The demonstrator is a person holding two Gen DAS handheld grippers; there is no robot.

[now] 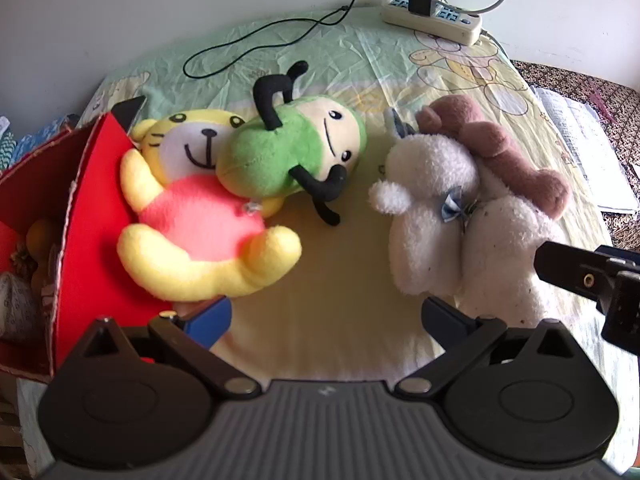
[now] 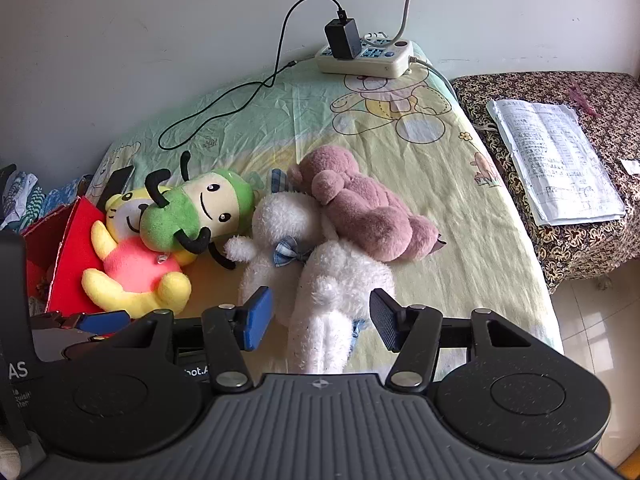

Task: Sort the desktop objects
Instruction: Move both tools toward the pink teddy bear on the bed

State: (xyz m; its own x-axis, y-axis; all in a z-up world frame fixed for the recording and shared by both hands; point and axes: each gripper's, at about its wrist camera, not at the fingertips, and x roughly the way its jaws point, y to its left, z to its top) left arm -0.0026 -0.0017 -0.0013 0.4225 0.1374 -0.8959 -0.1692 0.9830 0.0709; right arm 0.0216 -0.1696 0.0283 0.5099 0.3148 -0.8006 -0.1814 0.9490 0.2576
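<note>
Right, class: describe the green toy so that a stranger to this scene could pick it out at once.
Start at the red box at the left edge of the bedsheet. Against it lies a yellow toy in a pink top, and the green toy rests across that one's head. It alone is green, with a cream face and thin black limbs.
</note>
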